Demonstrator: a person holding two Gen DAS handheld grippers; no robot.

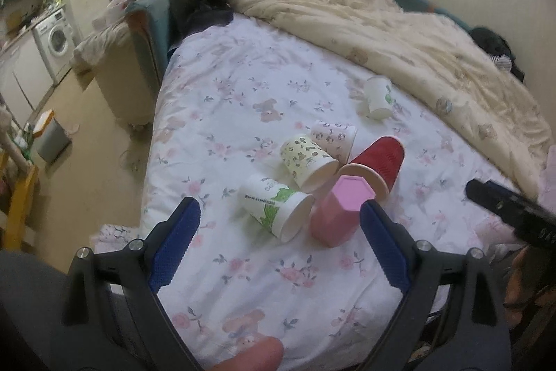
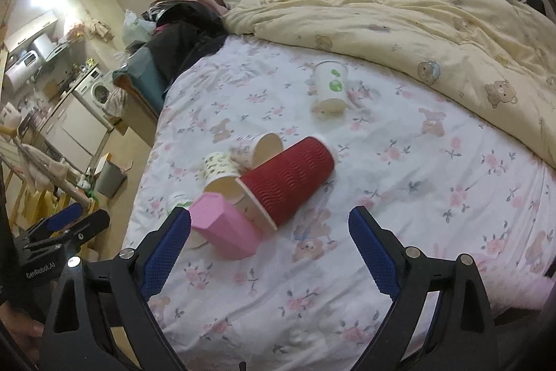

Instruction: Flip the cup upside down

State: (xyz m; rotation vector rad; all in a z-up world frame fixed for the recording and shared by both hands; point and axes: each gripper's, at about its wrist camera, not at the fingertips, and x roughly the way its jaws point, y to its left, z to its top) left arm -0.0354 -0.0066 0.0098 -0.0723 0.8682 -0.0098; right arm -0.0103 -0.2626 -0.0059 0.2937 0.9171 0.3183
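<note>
**Cups down on the bed, both grippers released**

Your left gripper and right gripper hover over the bed, fingers spread wide and holding nothing. The pink cup lies tipped near the bed's front edge, closed hexagonal base raised toward you in the left view, long axis slanting down and away. Touching it, the red cup lies on its side, mouth toward you, base pointing away and to the right. Three paper cups lie clustered beside them; a fourth sits well apart.
</note>
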